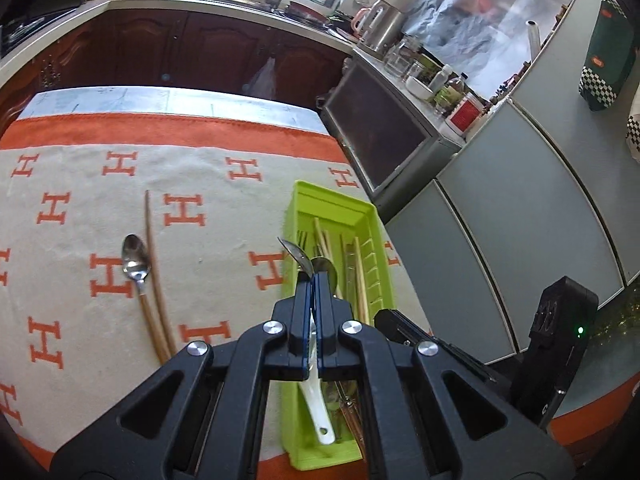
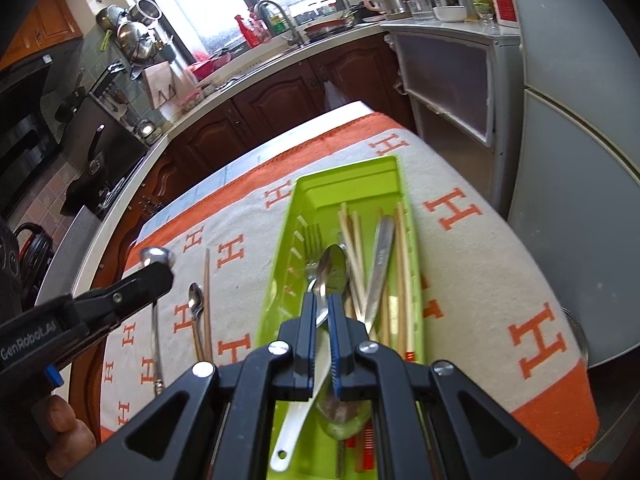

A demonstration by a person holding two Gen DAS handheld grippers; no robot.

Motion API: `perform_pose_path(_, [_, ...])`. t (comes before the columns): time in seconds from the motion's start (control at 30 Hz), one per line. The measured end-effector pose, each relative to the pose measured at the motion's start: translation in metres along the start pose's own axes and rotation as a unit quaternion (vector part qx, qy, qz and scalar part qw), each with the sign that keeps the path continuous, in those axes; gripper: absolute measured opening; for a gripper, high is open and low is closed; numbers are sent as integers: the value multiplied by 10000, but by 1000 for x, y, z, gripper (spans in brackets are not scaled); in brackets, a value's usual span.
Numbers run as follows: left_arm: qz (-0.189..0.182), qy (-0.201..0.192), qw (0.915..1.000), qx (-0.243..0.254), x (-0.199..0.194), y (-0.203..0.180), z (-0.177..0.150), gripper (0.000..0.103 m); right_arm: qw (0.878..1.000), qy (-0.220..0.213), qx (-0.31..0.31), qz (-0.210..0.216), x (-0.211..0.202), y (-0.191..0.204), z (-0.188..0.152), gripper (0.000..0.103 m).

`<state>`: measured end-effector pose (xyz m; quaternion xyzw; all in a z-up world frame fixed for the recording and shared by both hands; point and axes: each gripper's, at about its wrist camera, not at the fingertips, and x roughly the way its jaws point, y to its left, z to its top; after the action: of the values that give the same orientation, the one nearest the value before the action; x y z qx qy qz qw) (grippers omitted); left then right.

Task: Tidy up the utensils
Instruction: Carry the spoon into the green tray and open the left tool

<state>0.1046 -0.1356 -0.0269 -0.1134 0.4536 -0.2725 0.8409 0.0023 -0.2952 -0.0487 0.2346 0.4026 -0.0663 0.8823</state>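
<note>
A lime-green utensil tray lies on the H-patterned cloth and holds chopsticks, a fork, spoons and a white spoon. My left gripper is shut on a metal spoon, held over the tray's left edge; in the right wrist view it shows at the left with the spoon's bowl sticking out. My right gripper hovers over the tray, its jaws slightly apart and empty. A wooden-handled spoon and a chopstick lie on the cloth.
The cloth covers a table with an orange border. A grey fridge and a cabinet stand to the right. The kitchen counter with a sink runs behind the table.
</note>
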Motion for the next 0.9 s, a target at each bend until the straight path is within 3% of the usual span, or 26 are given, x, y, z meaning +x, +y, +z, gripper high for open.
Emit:
perform_pose_path(0.23, [-401,502,9979,-8,58,-28,11,0,9991,-61,287,-294,-7,-26,3,6])
perform_pose_path(0.47, [-84,753,9961,457,94,-39,-4,0,9986,50,370,-380,-3,-36,2,6])
perform_pose_path(0.77, [105,671,9940,858,77,-40,-18,1,9988,115,281,-396,-3,-27,-3,6])
perform_pose_path(0.83, [131,609,9944,854,64,-38,-18,6,9989,90,240,-397,-5,-23,-4,6])
perform_pose_path(0.9, [186,521,9952,811,49,-34,-20,21,9991,92,192,-380,-6,-16,-6,6])
